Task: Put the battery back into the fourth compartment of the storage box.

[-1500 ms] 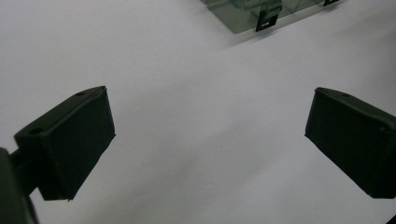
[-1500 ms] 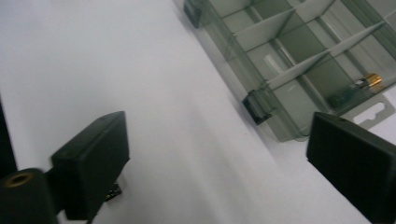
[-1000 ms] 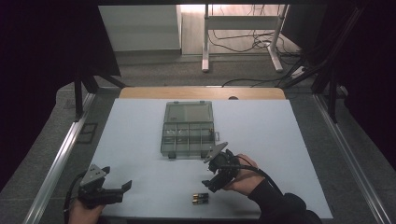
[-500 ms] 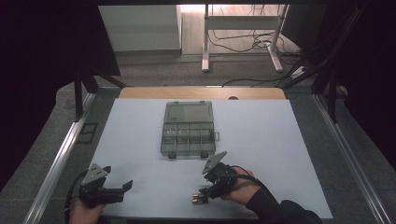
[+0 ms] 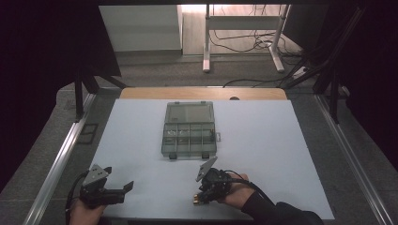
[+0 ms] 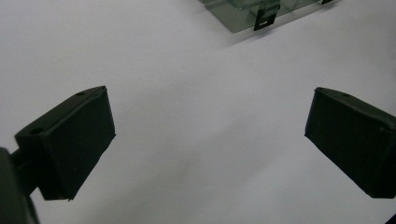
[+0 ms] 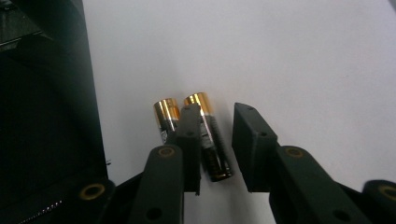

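Right gripper view, two batteries (image 7: 205, 135) (side by side), fingers (image 7: 252, 144) closing around one.

Black tongs (image 5: 199, 199), grey three-cornered plates, black sleeve (image 5: 277, 213).

We lose part of the left battery (image 7: 166, 115) behind the right gripper's (image 7: 215, 149) near jaw; its lower end is covered. Whether the far jaw touches the right battery (image 7: 211, 140) is unclear, perhaps a thin gap. The organizer box (image 6: 261, 11) is cut off by the top edge. Its compartment contents (image 5: 180, 133) are too small to identify.
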A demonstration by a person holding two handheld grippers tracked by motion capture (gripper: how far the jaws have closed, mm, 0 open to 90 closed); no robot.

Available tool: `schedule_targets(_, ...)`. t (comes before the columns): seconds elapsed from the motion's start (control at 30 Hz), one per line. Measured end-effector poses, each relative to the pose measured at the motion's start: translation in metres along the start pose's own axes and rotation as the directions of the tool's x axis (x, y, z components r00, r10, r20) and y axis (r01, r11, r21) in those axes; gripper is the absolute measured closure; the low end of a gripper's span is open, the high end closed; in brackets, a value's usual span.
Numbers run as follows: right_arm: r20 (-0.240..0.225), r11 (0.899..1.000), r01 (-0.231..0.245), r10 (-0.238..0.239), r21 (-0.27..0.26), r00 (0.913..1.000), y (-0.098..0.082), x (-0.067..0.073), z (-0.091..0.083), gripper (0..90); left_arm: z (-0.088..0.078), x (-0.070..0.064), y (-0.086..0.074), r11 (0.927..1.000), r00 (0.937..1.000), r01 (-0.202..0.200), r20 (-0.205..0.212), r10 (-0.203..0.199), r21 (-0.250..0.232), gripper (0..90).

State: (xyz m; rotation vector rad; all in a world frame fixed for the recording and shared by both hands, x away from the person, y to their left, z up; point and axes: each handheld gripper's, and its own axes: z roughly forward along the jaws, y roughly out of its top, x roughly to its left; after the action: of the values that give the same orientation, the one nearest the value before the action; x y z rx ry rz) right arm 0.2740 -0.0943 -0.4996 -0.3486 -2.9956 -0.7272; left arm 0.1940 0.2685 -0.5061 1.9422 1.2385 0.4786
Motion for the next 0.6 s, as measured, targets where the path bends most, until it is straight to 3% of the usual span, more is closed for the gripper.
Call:
schedule_targets(0.37,0.014,0.999,0.016,-0.017,0.040,0.9998,0.002,0.000,0.010,76.7,0.001,0.000,0.001,1.0000,1.0000,-0.009,0.004,0.009,0.003,2.3)
schedule_targets(0.6,0.042,1.000,0.003,-0.002,-0.027,0.9991,0.003,-0.004,-0.003,76.8,0.003,0.000,0.002,0.9999,0.9999,-0.010,0.008,0.010,0.003,2.3)
